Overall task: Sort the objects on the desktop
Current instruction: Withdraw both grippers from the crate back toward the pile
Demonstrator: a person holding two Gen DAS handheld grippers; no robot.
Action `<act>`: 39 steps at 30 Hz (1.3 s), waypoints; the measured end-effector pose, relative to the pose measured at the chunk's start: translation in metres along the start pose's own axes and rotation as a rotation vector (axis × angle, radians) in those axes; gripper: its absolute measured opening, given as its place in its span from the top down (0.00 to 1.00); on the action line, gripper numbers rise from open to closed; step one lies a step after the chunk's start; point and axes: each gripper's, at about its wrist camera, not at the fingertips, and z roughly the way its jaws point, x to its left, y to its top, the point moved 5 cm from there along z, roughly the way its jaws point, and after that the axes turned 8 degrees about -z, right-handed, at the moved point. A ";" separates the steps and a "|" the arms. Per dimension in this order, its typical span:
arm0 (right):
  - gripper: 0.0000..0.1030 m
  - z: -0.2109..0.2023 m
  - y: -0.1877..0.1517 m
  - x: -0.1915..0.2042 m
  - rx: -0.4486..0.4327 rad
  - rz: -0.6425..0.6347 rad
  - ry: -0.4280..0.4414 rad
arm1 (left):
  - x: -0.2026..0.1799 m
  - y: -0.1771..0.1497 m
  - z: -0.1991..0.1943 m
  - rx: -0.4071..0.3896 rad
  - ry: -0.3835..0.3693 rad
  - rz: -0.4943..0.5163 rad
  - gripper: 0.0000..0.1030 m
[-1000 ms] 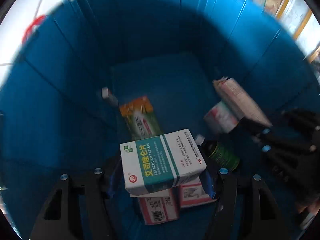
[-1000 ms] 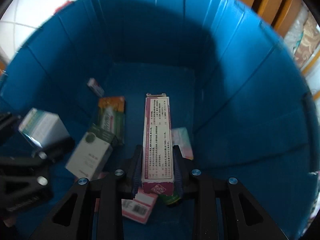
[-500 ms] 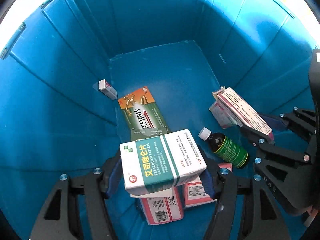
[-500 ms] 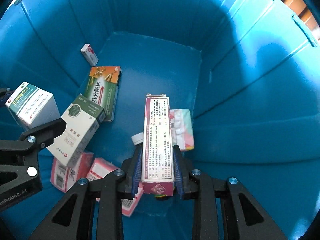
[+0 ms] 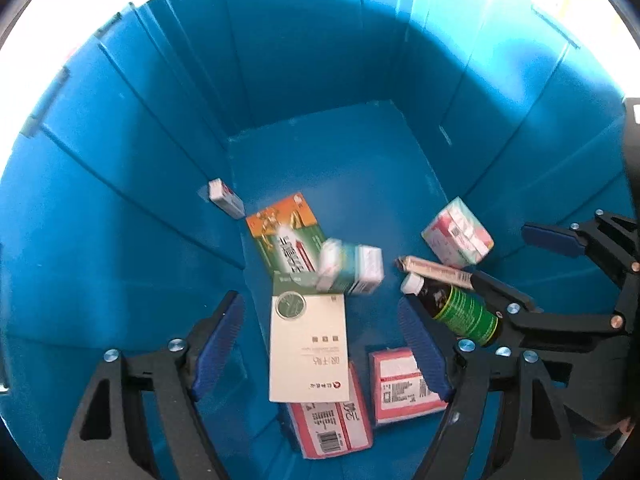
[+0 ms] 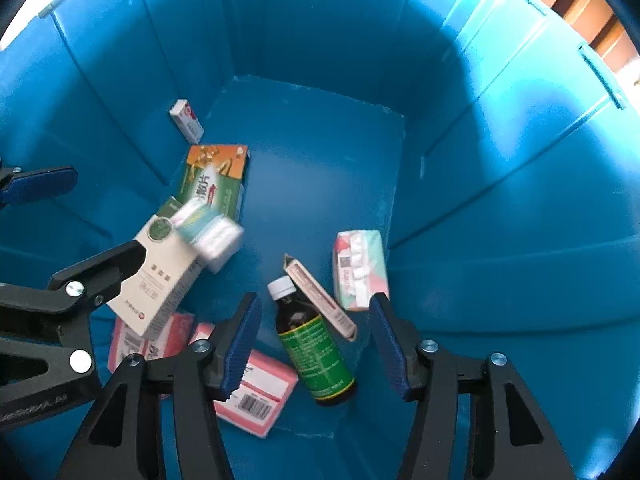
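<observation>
Both grippers hang over a deep blue bin. My left gripper is opening, its pads apart with nothing pressed between them. The teal-and-white tablet box is blurred below it, loose in the bin. My right gripper is also opening and grips nothing. The long pink box lies free, leaning on a dark bottle with a green label. Each gripper shows in the other's view: right gripper, left gripper.
On the bin floor lie a white box with a green circle, two pink boxes, an orange-green box, a pink-green pack and a small white box. The far half of the floor is bare.
Both grippers have opened. The teal-and-white box has left the left jaws and dropped away. The long pink box has left the right jaws and now rests against the bottle.
</observation>
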 end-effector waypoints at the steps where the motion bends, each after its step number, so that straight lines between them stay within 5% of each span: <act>1: 0.45 -0.008 0.002 -0.001 -0.022 -0.001 -0.006 | 0.002 0.003 -0.008 -0.032 0.008 -0.003 0.24; 6: 0.45 -0.070 0.009 -0.003 -0.152 0.004 0.012 | 0.013 0.008 -0.061 -0.170 -0.006 -0.055 0.24; 10: 0.32 -0.139 0.004 0.010 -0.338 -0.025 0.005 | 0.031 0.001 -0.135 -0.333 -0.073 -0.105 0.24; 17: 0.31 -0.233 -0.016 0.056 -0.648 -0.063 0.064 | 0.095 -0.055 -0.244 -0.664 -0.051 -0.199 0.23; 21: 0.29 -0.258 -0.022 0.099 -0.780 -0.081 0.104 | 0.140 -0.093 -0.270 -0.760 0.006 -0.256 0.23; 27: 0.29 -0.261 -0.013 0.177 -0.848 -0.128 0.254 | 0.228 -0.151 -0.280 -0.815 0.132 -0.343 0.13; 39: 0.29 -0.204 0.028 0.368 -0.721 -0.186 0.380 | 0.431 -0.268 -0.220 -0.680 0.271 -0.503 0.13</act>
